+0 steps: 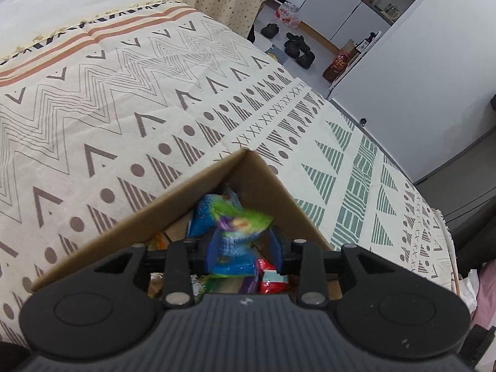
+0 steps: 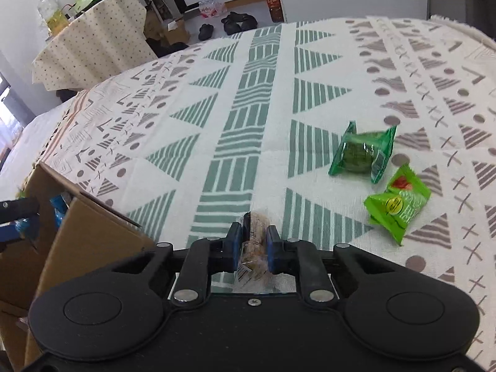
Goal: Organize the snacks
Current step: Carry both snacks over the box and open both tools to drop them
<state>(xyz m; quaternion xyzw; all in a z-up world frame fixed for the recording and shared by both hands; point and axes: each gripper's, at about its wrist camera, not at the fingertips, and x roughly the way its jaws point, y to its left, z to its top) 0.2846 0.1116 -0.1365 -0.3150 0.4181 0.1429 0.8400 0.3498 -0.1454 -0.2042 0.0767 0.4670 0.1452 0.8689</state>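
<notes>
A brown cardboard box [image 1: 124, 232] stands on the patterned bedspread [image 1: 124, 93] and holds several snack packets, among them a blue one [image 1: 201, 214] and a red one [image 1: 272, 282]. My left gripper [image 1: 245, 245] hangs over the box. A blurred green and purple packet [image 1: 245, 223] lies loose between its blue fingertips [image 1: 214, 248], which do not press on it. My right gripper [image 2: 254, 241] is shut on a clear-wrapped brown snack [image 2: 255, 232] just above the bedspread, right of the box [image 2: 86, 241]. A dark green packet [image 2: 362, 155] and a light green packet [image 2: 398, 204] lie further right.
A round table with a dotted cloth [image 2: 93, 43] carries bottles beyond the bed. Shoes [image 2: 235, 20] and a red bottle [image 2: 274, 4] sit on the floor. A white cabinet [image 1: 418, 77] stands by the bed's far edge.
</notes>
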